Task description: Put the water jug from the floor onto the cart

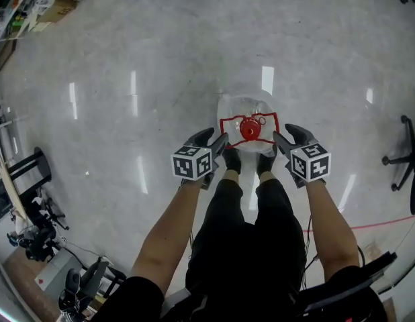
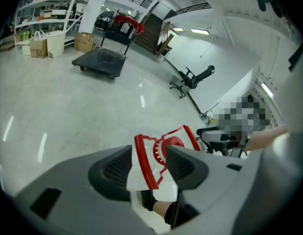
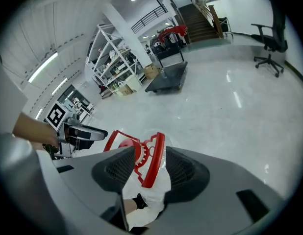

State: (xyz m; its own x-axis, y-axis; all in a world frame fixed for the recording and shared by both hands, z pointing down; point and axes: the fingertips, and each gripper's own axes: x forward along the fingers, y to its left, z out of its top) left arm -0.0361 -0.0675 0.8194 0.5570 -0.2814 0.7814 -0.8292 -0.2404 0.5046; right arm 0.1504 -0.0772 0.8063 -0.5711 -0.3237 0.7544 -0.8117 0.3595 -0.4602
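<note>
The clear water jug [image 1: 246, 107] stands on the floor just ahead of the person's feet [image 1: 232, 160], with a red cap [image 1: 250, 129] and a red carrying frame [image 1: 227, 122] round its neck. My left gripper [image 1: 217, 141] is at the frame's left side, and its jaws straddle the left red bar [image 2: 141, 156] without pressing on it. My right gripper [image 1: 286, 136] mirrors it, open around the right red bar [image 3: 152, 160]. In the left gripper view my left gripper [image 2: 149, 152] shows a gap beside the bar. My right gripper [image 3: 150, 152] shows gaps on both sides.
A flat black cart [image 2: 100, 60] with a red-topped handle stands across the pale floor, also visible as the cart [image 3: 166, 80] in the right gripper view. Shelving [image 3: 112, 62] and boxes [image 2: 38, 47] line the wall. Office chairs [image 2: 193, 77] [image 1: 405, 156] stand to the right.
</note>
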